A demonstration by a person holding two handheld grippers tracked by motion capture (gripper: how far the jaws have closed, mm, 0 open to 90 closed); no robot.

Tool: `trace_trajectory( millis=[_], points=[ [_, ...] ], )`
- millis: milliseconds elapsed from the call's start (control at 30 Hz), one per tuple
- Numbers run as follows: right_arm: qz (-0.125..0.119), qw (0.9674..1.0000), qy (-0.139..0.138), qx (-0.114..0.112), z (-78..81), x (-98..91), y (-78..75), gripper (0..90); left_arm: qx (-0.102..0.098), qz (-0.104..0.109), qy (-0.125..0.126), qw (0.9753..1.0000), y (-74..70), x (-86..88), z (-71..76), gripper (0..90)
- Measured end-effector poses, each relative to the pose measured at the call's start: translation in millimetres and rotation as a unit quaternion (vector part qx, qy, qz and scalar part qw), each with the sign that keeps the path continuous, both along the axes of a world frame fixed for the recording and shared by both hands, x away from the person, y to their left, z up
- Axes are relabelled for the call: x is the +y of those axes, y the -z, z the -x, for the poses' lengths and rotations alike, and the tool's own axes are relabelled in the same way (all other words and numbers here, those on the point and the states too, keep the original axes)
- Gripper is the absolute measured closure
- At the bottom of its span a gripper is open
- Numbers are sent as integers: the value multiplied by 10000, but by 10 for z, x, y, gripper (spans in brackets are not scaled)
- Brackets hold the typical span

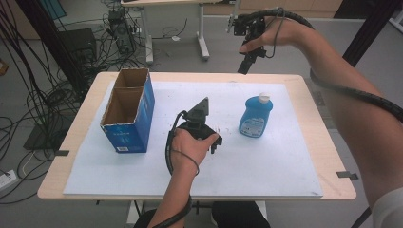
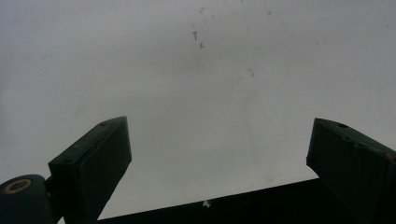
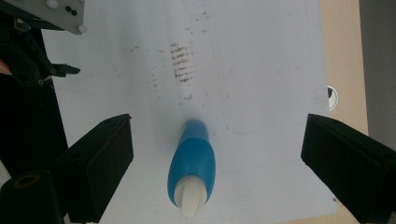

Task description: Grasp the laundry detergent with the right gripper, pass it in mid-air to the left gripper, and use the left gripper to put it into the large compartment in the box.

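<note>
The blue dish-soap bottle (image 1: 255, 117) with its white cap stands upright on the white board (image 1: 266, 166) that covers the wooden table (image 1: 328, 156), toward the right half of the board and well apart from everything else on it. High above the bottle, beyond the far edge of the table, the right gripper (image 1: 243, 70) hangs in the person's raised right hand (image 1: 275, 35), pointing down. In the right gripper view the bottle (image 3: 192, 165) is seen from above, cap nearest the camera, centred in the gap between the two black jaws; the right gripper (image 3: 217, 154) stands wide open with clear space on both sides of the bottle, and nothing is gripped. Left of the bottle, near the middle of the board, the left hand (image 1: 187, 149) rests the left gripper (image 1: 215, 145) low against the board, its grey three-cornered plate tilted up toward the far side. In the left gripper view the left gripper (image 2: 219, 149) has its jaws spread wide with only bare, lightly speckled white board between them, so it holds nothing. Farther left of the bottle, past the left hand, an open blue cardboard box (image 1: 129, 110) with two compartments stands upright near the left edge of the board. Faint brown scuff marks (image 3: 180, 63) lie on the board beyond the bottle in the right gripper view.
</note>
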State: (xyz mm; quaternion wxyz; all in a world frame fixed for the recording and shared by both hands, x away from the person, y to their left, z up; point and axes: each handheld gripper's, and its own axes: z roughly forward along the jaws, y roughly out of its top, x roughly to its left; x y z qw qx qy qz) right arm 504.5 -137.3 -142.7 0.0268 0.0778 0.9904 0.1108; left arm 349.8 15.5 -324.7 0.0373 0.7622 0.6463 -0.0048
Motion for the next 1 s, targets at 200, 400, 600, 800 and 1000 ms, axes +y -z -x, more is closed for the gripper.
trace_trajectory(
  millis=[200,400,600,800,1000],
  points=[
    [18,10000,-33,14,5,18,7,87,-13,-40,-12,10000,-6,-1,2,69],
    [58,10000,-1,-14,16,-30,7,87,7,-77,9,10000,6,1,7,69],
    [68,9999,88,5,36,-135,-22,87,-4,-88,-1,10000,-2,7,16,69],
    [55,9997,227,-17,76,-311,-66,87,-16,-90,-16,10000,-22,19,32,68],
    [77,9993,366,-40,121,-539,-95,86,-41,-99,-10,9999,-41,33,46,68]
  ],
)
